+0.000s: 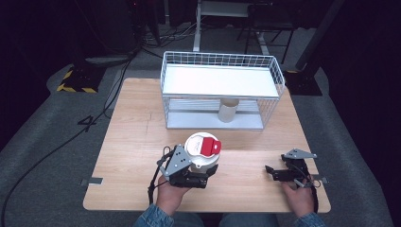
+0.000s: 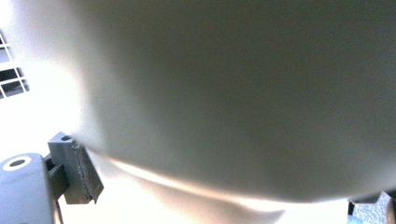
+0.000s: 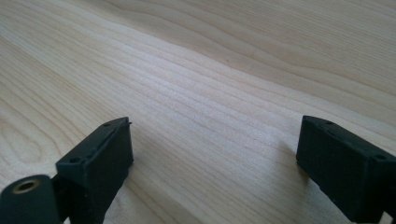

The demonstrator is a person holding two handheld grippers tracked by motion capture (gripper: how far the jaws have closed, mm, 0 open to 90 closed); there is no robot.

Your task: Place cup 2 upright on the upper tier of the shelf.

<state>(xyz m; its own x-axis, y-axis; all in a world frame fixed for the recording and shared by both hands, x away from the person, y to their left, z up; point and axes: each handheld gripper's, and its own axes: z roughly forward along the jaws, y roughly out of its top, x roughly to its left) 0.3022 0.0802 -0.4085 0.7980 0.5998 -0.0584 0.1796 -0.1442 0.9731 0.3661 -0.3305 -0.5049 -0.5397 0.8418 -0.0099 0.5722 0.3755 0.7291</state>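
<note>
- Left gripper clamped on white cup with red lid, near table's front edge.
- Right gripper empty, jaws apart, near front right corner.
- Judged remaining: cup into wire rack at far edge, beside cup on its lower shelf.

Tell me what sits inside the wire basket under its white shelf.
Under the white shelf of the wire basket, one pale cylinder, perhaps a cup or roll, stands on the basket floor. The shelf covers its top, so whether it is open or capped cannot be seen.
</note>
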